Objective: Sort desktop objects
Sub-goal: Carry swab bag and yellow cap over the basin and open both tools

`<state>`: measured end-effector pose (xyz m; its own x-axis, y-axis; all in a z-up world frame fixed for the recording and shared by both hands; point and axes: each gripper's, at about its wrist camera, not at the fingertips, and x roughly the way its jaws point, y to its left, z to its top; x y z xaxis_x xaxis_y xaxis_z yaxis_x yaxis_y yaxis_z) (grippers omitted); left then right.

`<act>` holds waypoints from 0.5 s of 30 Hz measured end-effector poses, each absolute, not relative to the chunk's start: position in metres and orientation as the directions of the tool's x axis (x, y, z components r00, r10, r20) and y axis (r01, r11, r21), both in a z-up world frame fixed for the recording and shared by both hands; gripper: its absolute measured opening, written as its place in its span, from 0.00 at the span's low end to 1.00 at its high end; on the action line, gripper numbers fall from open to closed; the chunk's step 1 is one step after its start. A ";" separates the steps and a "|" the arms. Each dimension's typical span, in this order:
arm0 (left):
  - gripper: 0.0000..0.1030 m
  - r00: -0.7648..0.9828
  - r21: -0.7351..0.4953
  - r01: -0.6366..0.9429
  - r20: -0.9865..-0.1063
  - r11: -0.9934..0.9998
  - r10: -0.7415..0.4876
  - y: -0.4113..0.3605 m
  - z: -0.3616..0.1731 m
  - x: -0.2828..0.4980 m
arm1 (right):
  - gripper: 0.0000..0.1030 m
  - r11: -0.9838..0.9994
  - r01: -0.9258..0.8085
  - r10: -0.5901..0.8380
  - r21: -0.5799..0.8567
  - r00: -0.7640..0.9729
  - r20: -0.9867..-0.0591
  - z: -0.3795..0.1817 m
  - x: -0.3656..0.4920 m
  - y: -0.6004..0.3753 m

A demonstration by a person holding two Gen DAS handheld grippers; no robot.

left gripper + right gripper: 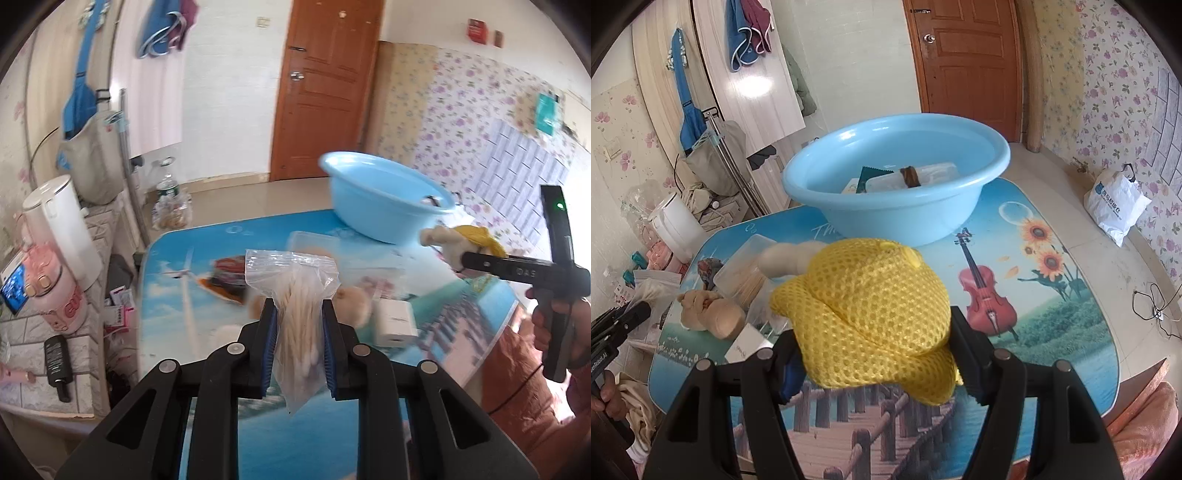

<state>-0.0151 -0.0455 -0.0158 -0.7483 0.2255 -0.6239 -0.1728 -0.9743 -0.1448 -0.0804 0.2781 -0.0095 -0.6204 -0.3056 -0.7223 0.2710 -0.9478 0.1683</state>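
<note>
My left gripper (pixel 299 314) is shut on a clear zip bag of cotton swabs (pixel 295 295) and holds it above the picture-printed table (pixel 177 280). My right gripper (pixel 877 332) is shut on a plush toy with a yellow mesh cap (pixel 871 302), lifted above the table (pixel 1052 295); it also shows in the left wrist view (pixel 465 243). A light blue basin (pixel 897 192) stands at the table's far side and holds several items. It shows in the left wrist view (pixel 384 199) too.
On the table lie a white charger (pixel 395 321), a beige plush piece (pixel 713 314), a clear plastic box (pixel 746 269) and a dark patterned item (pixel 229 280). A white kettle (pixel 62 229) and pink cup (pixel 59 295) stand on the left counter. A white bag (pixel 1115 210) lies on the floor.
</note>
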 end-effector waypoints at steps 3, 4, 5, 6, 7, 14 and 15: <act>0.20 -0.747 -0.161 -0.179 -0.619 -0.971 0.241 -0.035 -0.013 -0.013 | 0.65 -0.945 0.286 -0.308 0.157 -0.625 -0.717 -0.008 -0.074 0.278; 0.20 -0.742 -0.165 -0.180 -0.624 -0.970 0.244 -0.032 -0.013 -0.014 | 0.65 -0.946 0.284 -0.307 0.157 -0.623 -0.720 -0.007 -0.073 0.279; 0.20 -0.737 -0.166 -0.182 -0.629 -0.969 0.246 -0.029 -0.013 -0.014 | 0.65 -0.945 0.285 -0.311 0.161 -0.621 -0.720 -0.005 -0.072 0.280; 0.20 -0.735 -0.164 -0.183 -0.632 -0.969 0.246 -0.026 -0.013 -0.013 | 0.65 -0.943 0.289 -0.318 0.167 -0.623 -0.715 -0.003 -0.071 0.281; 0.20 -0.736 -0.165 -0.181 -0.631 -0.969 0.245 -0.024 -0.011 -0.013 | 0.65 -0.941 0.294 -0.324 0.170 -0.628 -0.707 0.000 -0.070 0.282; 0.20 -0.759 -0.168 -0.170 -0.606 -0.971 0.237 -0.017 0.012 -0.013 | 0.65 -0.917 0.349 -0.383 0.191 -0.642 -0.664 0.019 -0.061 0.285; 0.20 -0.759 -0.171 -0.167 -0.606 -0.971 0.237 -0.018 0.014 -0.015 | 0.65 -0.915 0.356 -0.387 0.189 -0.643 -0.661 0.021 -0.061 0.284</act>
<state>-0.0145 -0.0177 0.0137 -0.7592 0.2372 -0.6061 -0.1666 -0.9710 -0.1713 -0.0607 0.2841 0.0212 -0.6431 -0.3871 -0.6607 0.3562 -0.9150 0.1893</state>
